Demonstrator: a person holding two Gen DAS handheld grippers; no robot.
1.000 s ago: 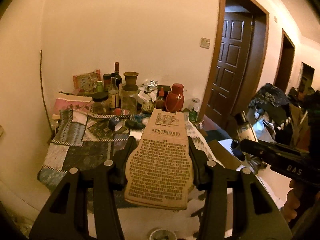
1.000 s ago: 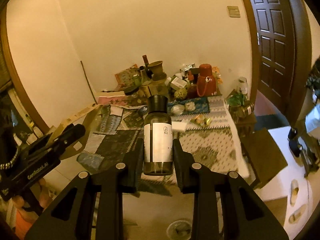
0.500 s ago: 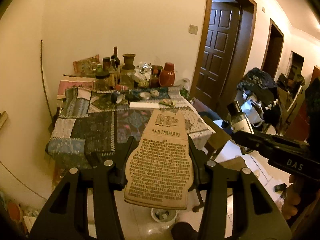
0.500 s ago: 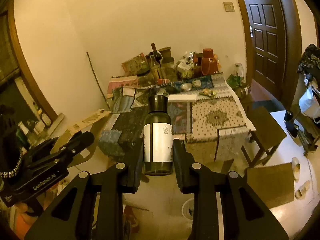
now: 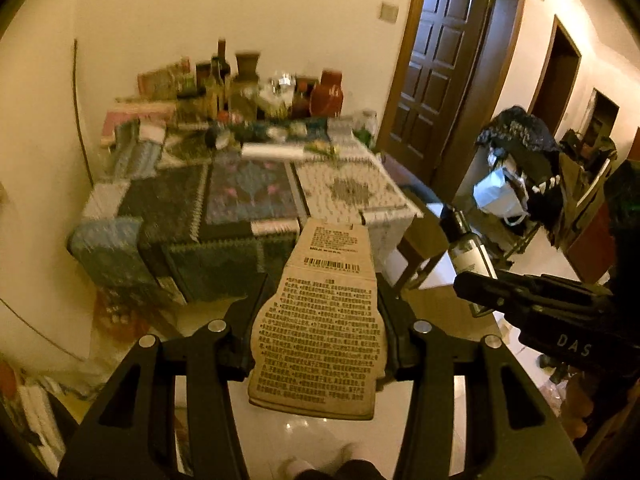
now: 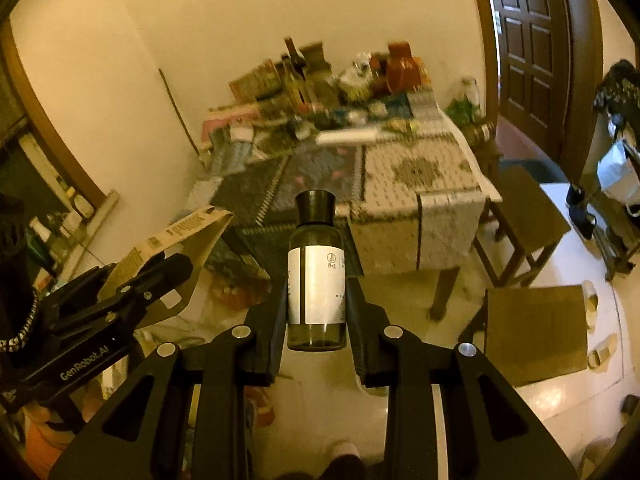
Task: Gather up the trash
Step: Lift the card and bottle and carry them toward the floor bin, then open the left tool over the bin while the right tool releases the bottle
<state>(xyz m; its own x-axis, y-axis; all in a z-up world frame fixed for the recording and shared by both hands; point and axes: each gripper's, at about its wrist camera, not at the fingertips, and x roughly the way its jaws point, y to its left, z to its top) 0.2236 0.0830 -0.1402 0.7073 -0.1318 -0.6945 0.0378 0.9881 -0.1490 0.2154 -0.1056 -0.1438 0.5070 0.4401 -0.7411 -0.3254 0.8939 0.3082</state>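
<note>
Both grippers are now sitting farther back from the tabletop (image 5: 248,196) than one second ago; its near edge and the floor (image 6: 568,384) below it are now showing in both wrist views. Patterned cloths are covering the tabletop, and bottles, jars and a red jug (image 5: 328,94) are crowding its far end against the cream wall. A dark panelled door (image 5: 434,76) is standing at the far right. A wooden stool (image 6: 520,220) is standing right of the tabletop, with flat cardboard (image 6: 536,332) lying on the floor nearer the camera.

The left gripper (image 5: 320,320) is being held level above the floor, its jaws clamping a flat brown printed carton (image 5: 324,328) that is pointing toward the tabletop. The right gripper (image 6: 316,300) is being held level just beside it on the right, its jaws pinching an upright dark bottle (image 6: 316,280) with a white label, cap up.
</note>
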